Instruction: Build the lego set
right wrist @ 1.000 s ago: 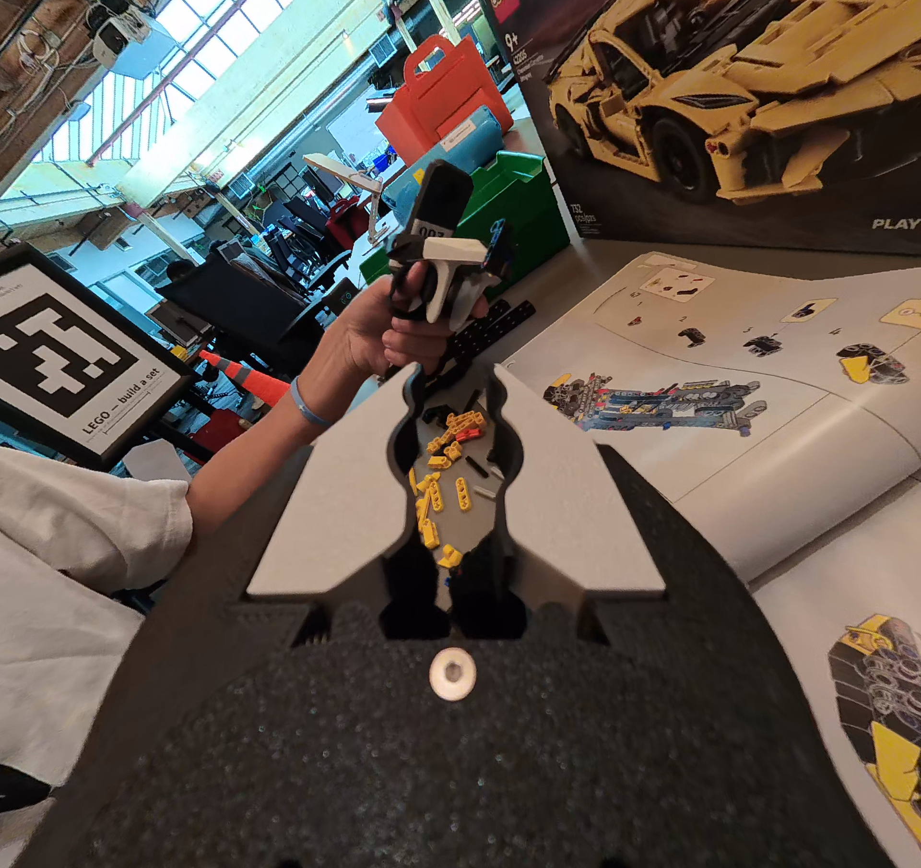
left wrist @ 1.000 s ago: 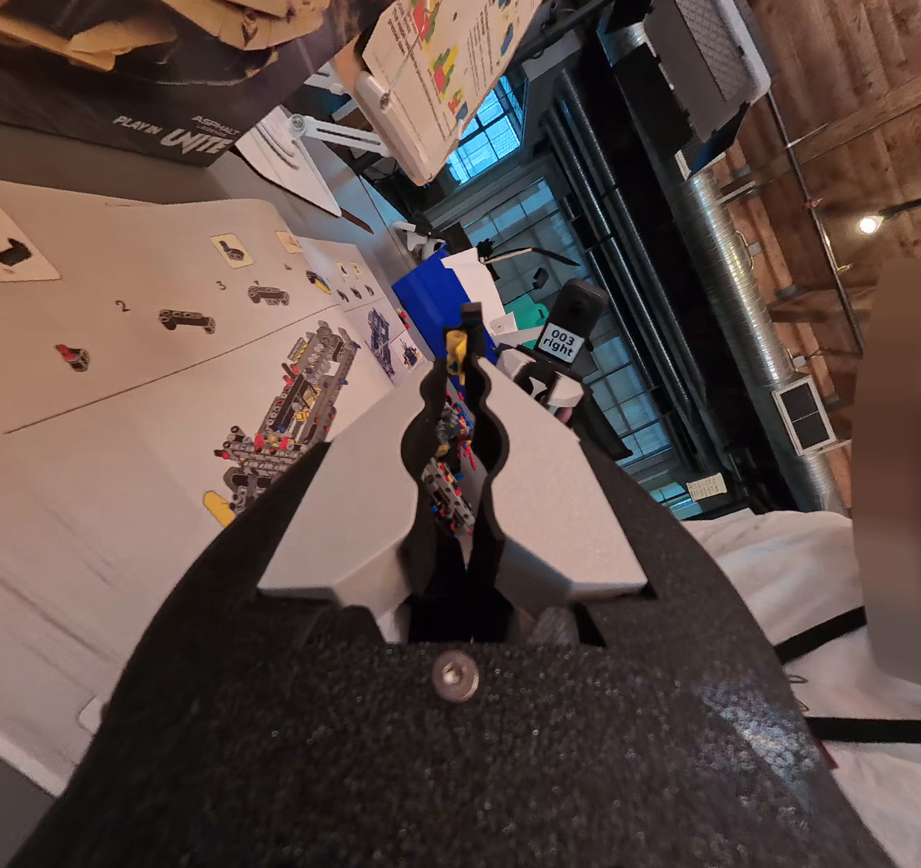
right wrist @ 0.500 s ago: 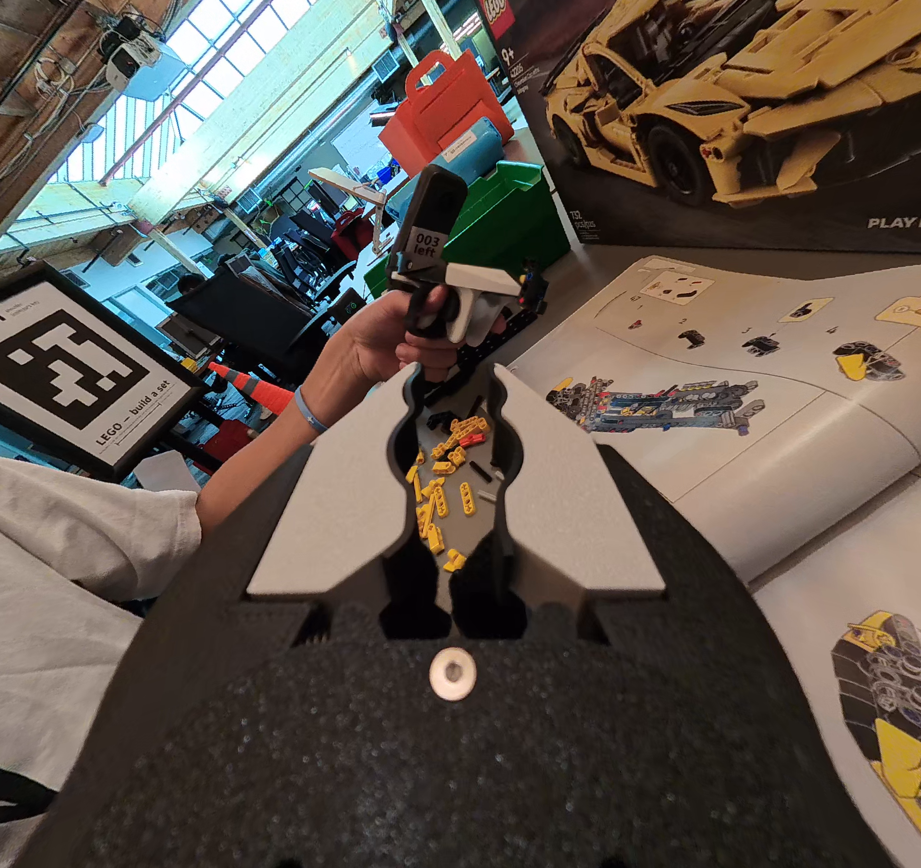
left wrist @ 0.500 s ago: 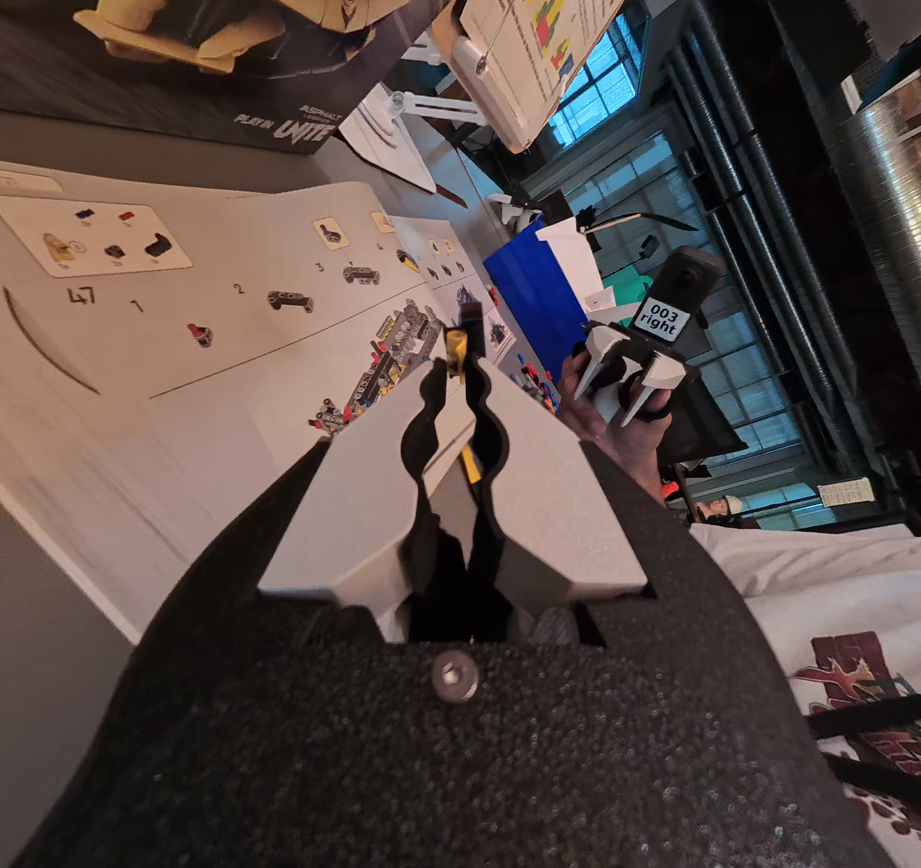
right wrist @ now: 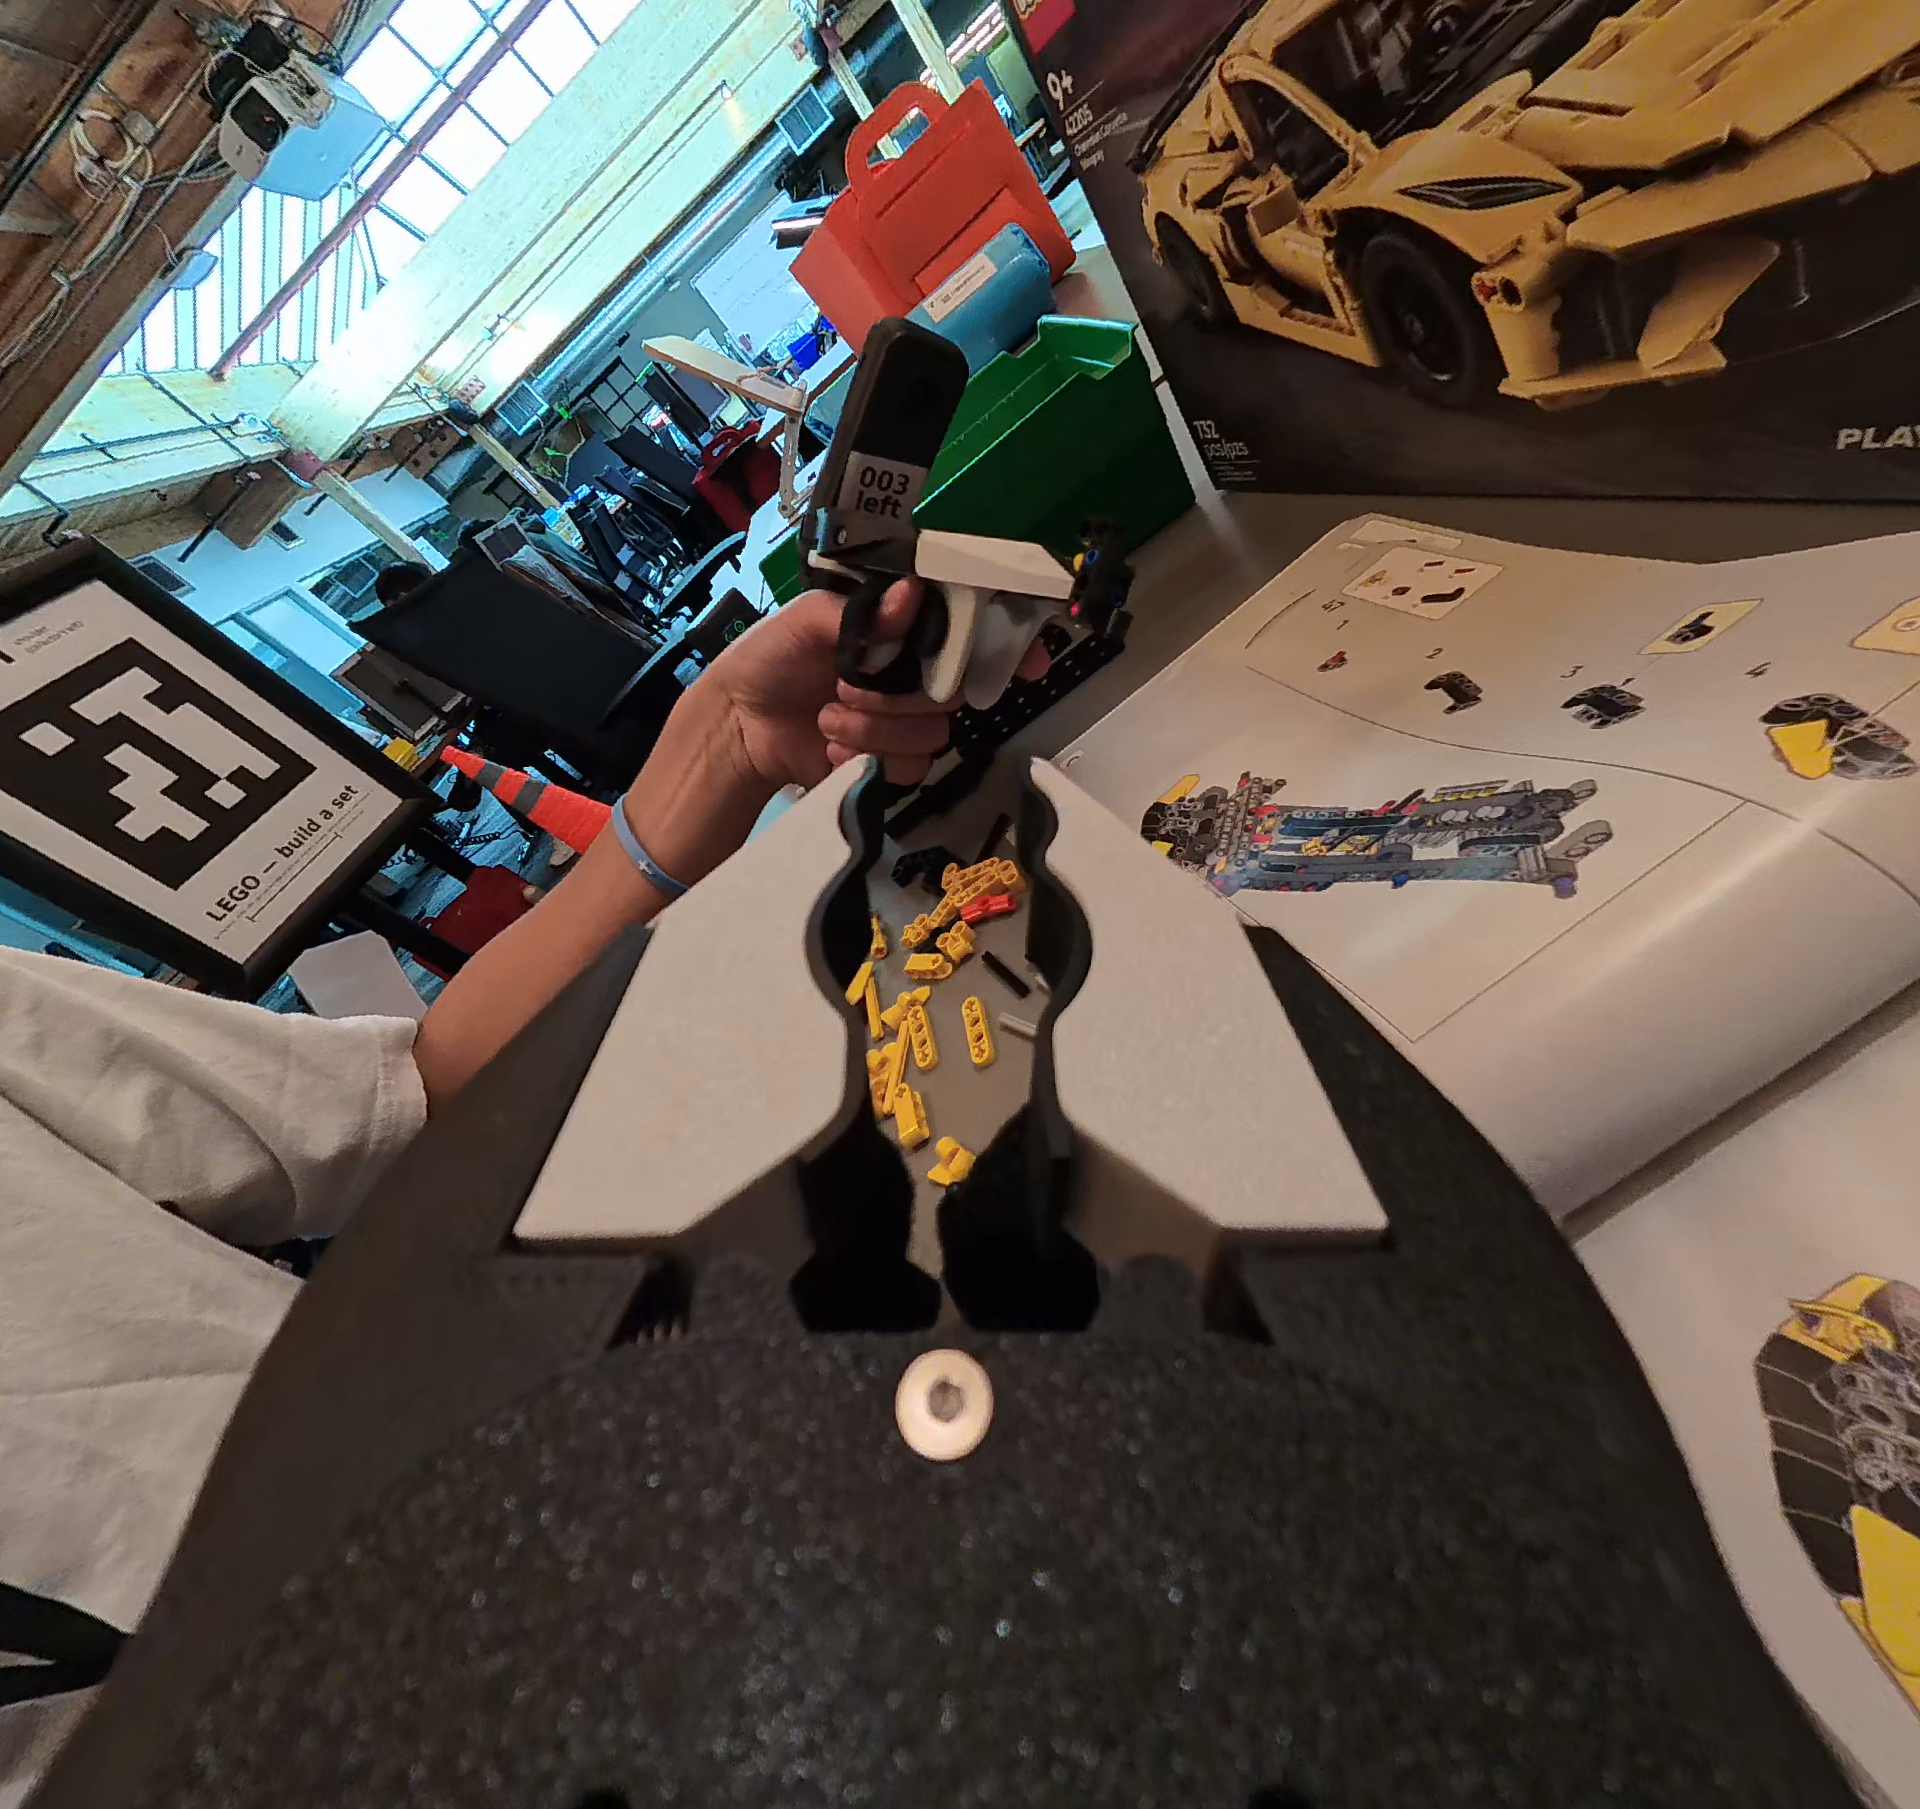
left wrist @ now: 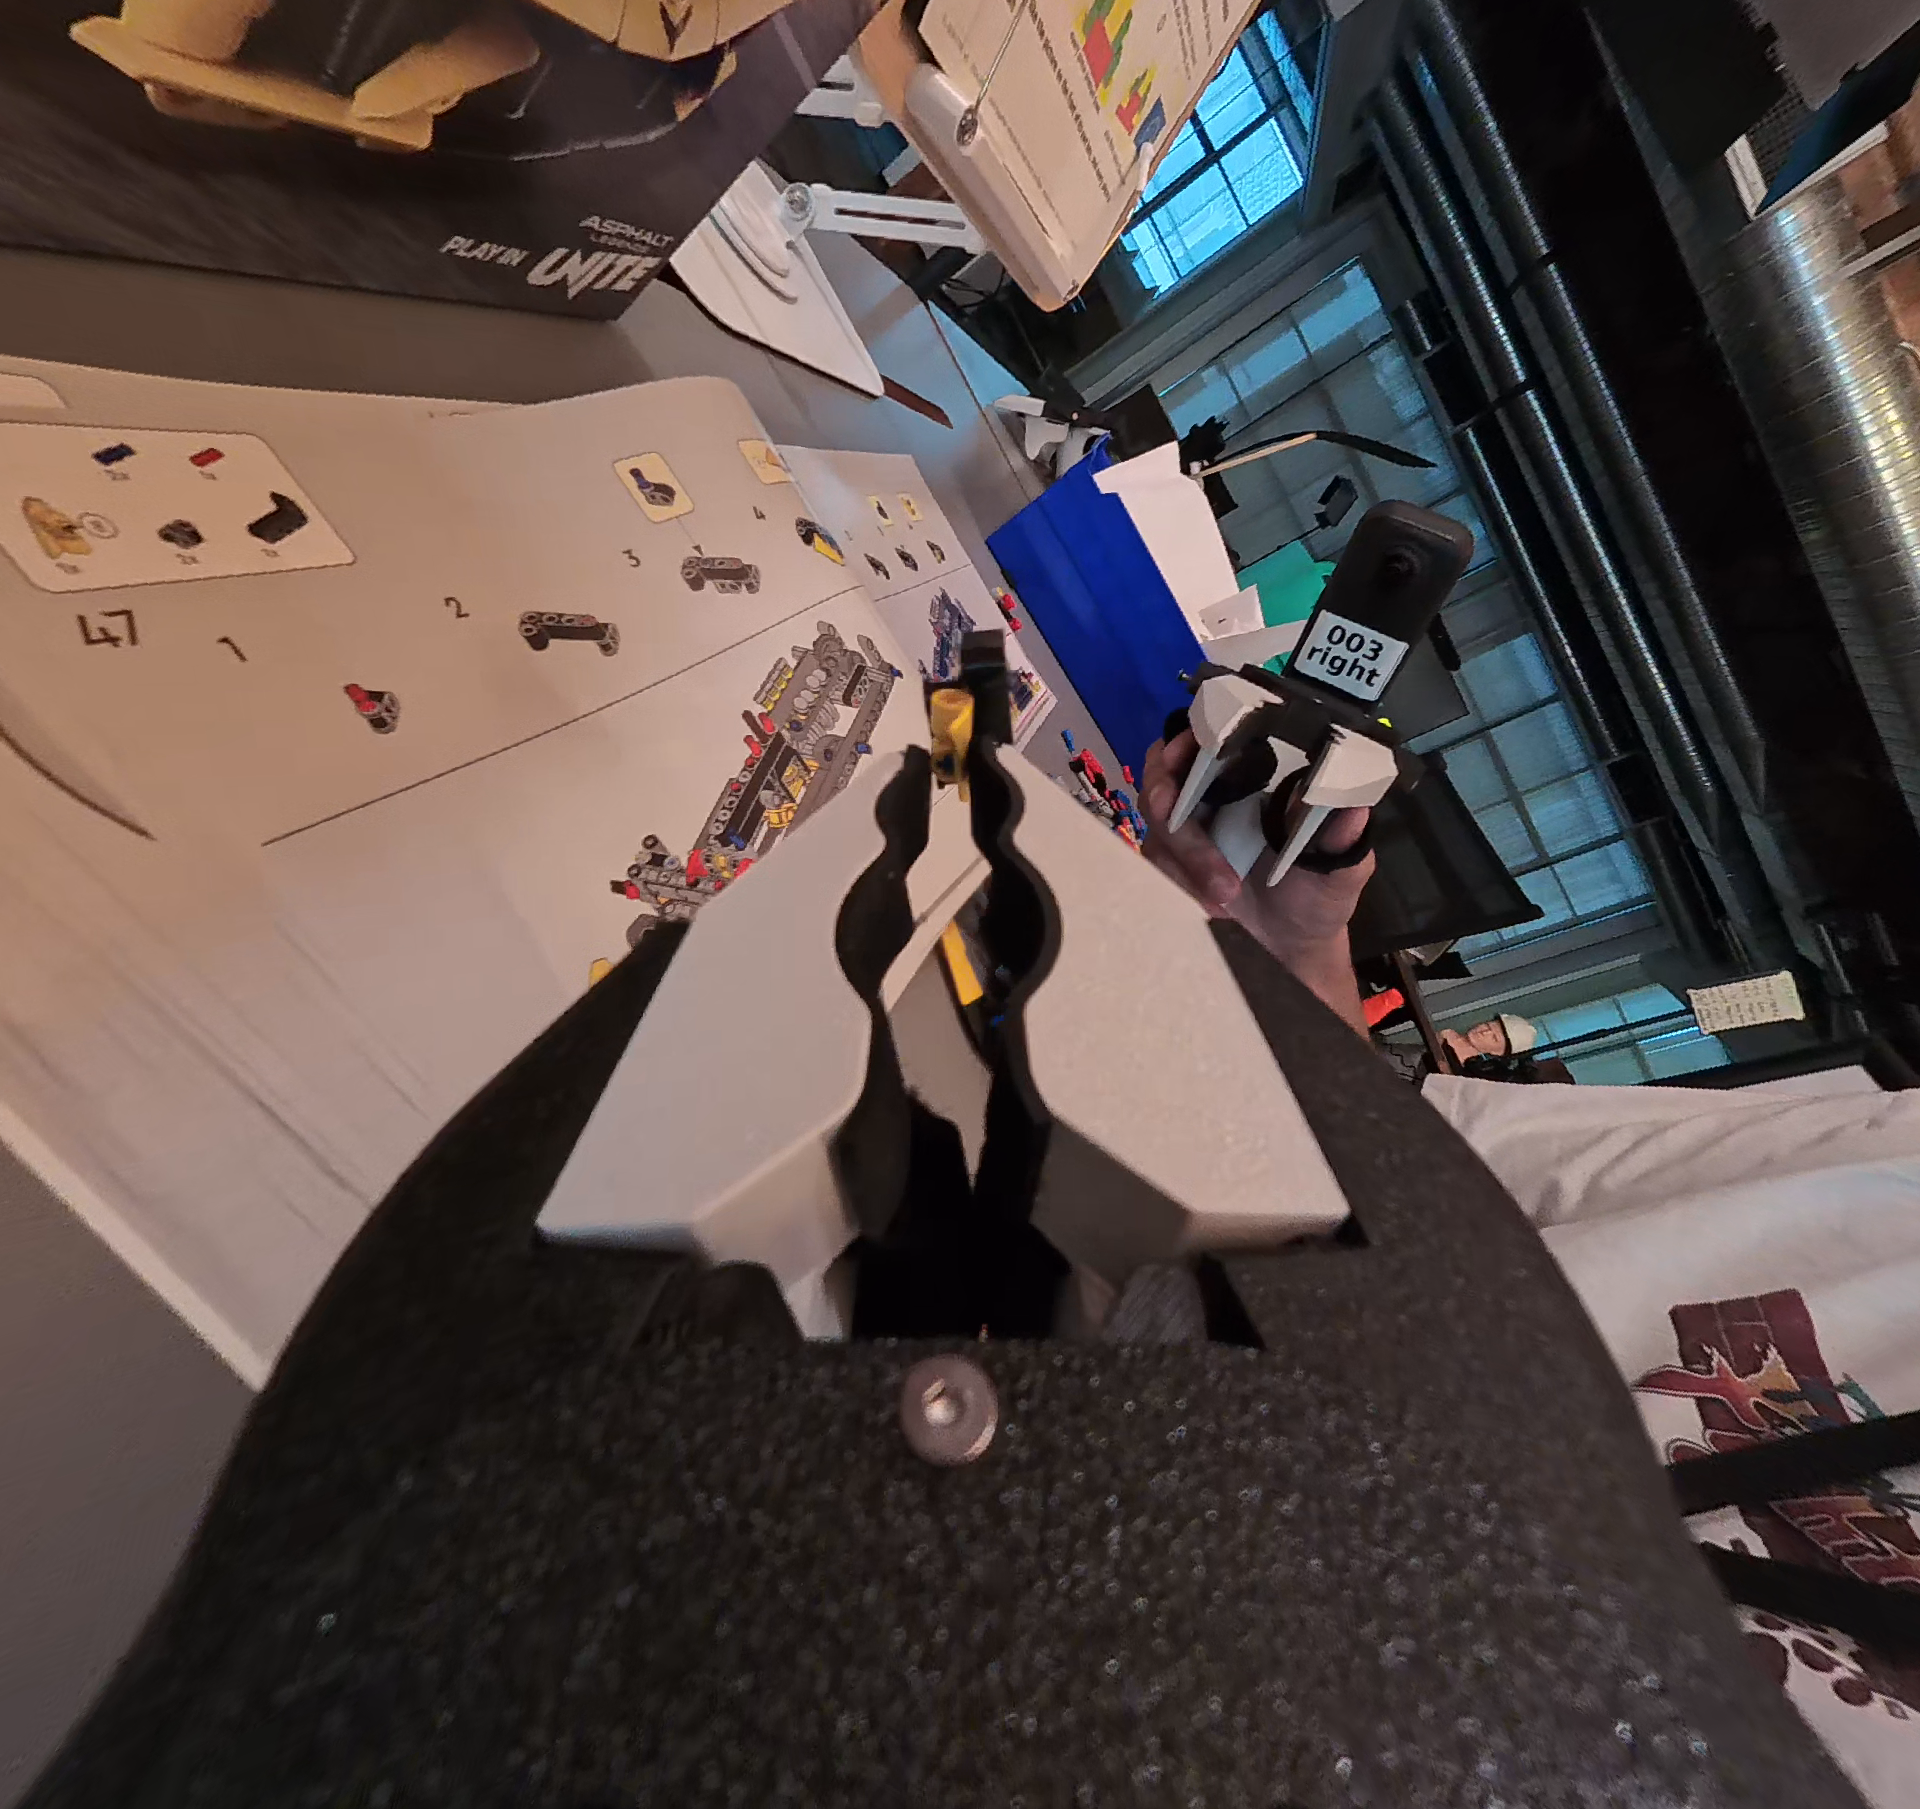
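My left gripper (left wrist: 958,757) is shut on a black and yellow lego assembly (left wrist: 966,694) that sticks out past its tips, held above the open instruction booklet (left wrist: 416,720). In the right wrist view the left gripper (right wrist: 1081,596) holds this long black assembly (right wrist: 1039,694) in the air, in a person's hand. My right gripper (right wrist: 951,783) is open and empty above a scatter of loose yellow pieces (right wrist: 925,1011) on the grey table. It also shows in the left wrist view (left wrist: 1262,793), fingers apart.
The lego box (right wrist: 1507,201) stands at the back behind the booklet (right wrist: 1558,876). A green bin (right wrist: 1049,440) and an orange case (right wrist: 935,190) sit beside it. A blue bin (left wrist: 1091,616) and small loose pieces (left wrist: 1101,783) lie past the booklet. A framed marker sign (right wrist: 156,772) stands on the left. Left tips to right tips: about 12 centimeters.
My left gripper has swung with the assembly toward the booklet and the box. My right gripper has stayed open and nearly still over the yellow pieces.
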`<state>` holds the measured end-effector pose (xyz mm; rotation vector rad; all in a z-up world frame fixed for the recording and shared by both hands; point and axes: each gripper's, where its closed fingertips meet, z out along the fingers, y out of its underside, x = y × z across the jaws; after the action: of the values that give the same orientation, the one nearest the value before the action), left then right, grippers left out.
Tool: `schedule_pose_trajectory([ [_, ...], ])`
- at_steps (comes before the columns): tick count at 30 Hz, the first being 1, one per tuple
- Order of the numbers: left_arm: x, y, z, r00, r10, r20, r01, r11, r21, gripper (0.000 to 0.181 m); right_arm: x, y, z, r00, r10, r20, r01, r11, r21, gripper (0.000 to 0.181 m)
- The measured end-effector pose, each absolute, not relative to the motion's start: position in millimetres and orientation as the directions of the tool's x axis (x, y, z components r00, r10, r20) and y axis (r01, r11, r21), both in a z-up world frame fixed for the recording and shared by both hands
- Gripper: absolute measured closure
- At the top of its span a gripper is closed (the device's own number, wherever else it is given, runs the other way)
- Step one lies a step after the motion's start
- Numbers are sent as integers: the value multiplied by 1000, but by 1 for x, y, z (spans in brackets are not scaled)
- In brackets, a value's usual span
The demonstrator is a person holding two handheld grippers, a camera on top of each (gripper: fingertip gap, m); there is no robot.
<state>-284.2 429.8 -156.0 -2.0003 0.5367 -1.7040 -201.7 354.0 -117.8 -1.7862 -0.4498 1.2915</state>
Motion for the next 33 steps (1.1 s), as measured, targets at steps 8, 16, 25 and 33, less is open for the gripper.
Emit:
schedule_pose_trajectory([
  [8, -283, 428, -157, 164, -573, 803, -13, -816, -579, 176, -202, 354, -119, 397, 702, -591, -188, -568, -801, 158],
  [16, -283, 428, -158, 166, -573, 802, -15, -815, -579, 176, -203, 353, -120, 395, 701, -593, -183, -572, -799, 158],
  [25, -276, 418, -152, 112, -570, 814, -28, -820, -571, 176, -202, 353, -119, 396, 701, -593, -185, -572, -799, 158],
  [33, -241, 302, -149, -65, -501, 863, -196, -841, -504, 176, -188, 348, -127, 453, 724, -521, -73, -552, -831, 149],
])
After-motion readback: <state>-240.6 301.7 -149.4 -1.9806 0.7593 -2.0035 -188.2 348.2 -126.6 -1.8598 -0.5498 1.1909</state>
